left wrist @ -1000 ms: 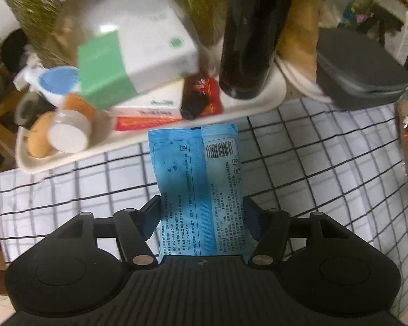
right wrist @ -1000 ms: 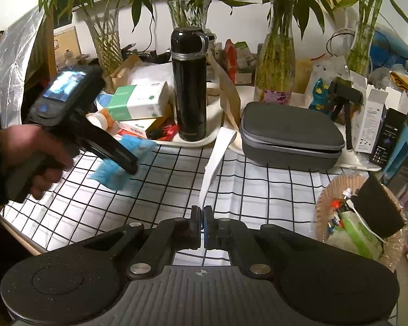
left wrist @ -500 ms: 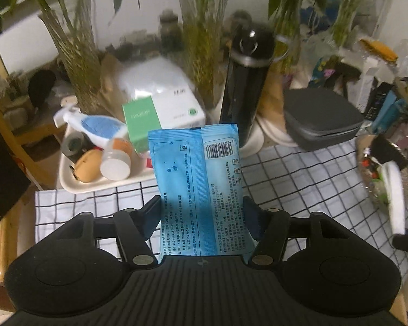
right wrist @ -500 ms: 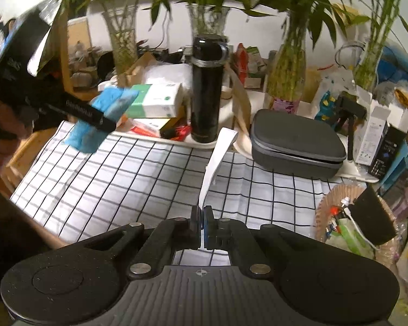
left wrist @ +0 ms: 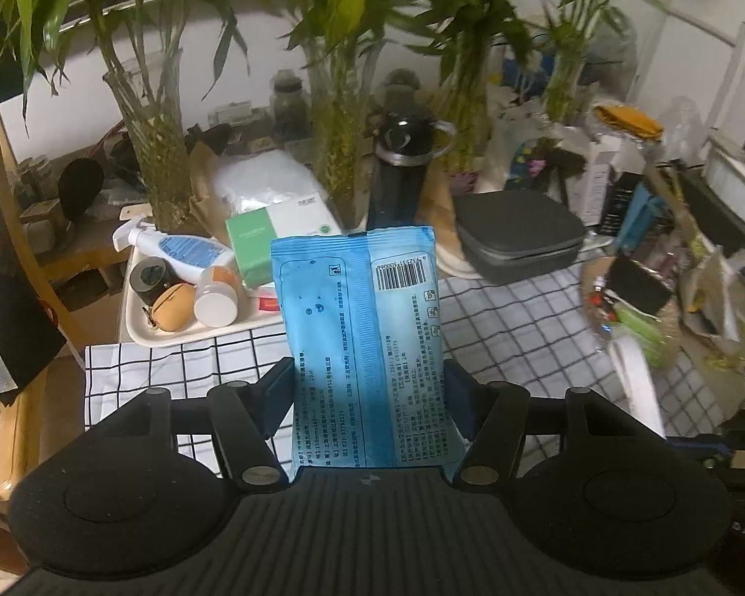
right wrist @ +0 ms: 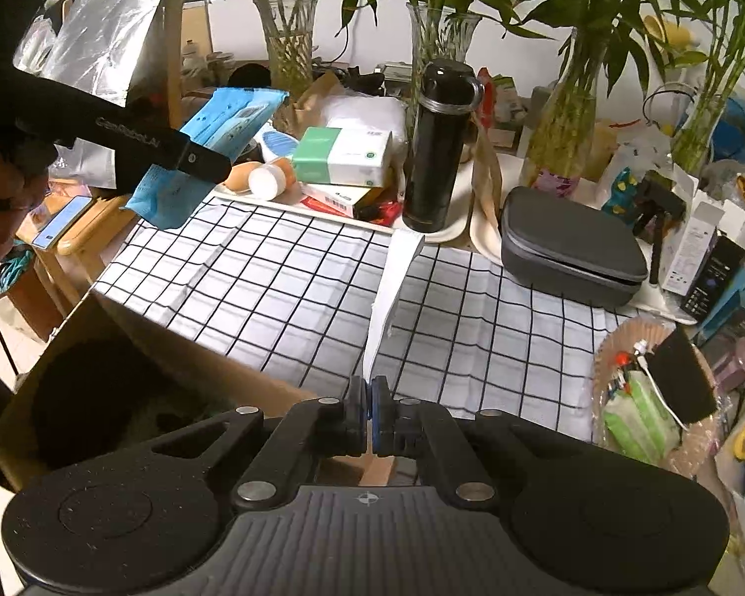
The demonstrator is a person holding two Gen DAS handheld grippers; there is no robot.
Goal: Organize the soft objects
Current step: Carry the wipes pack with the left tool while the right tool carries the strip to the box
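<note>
My left gripper is shut on a blue wet-wipe pack and holds it high above the checked tablecloth. From the right wrist view the pack hangs in the air at the left, above the table's edge. My right gripper is shut on a thin white flat piece that stands edge-on above the cloth. That white piece also shows at the right in the left wrist view.
A cardboard box with dark contents sits below the table's front-left edge. A white tray holds bottles and a tissue box. A black flask, a grey case, glass vases and a cluttered basket line the back and right.
My left gripper has risen and pulled back with the blue pack, off the cloth and toward the table's left edge. My right gripper has moved back, bringing the cardboard box into view.
</note>
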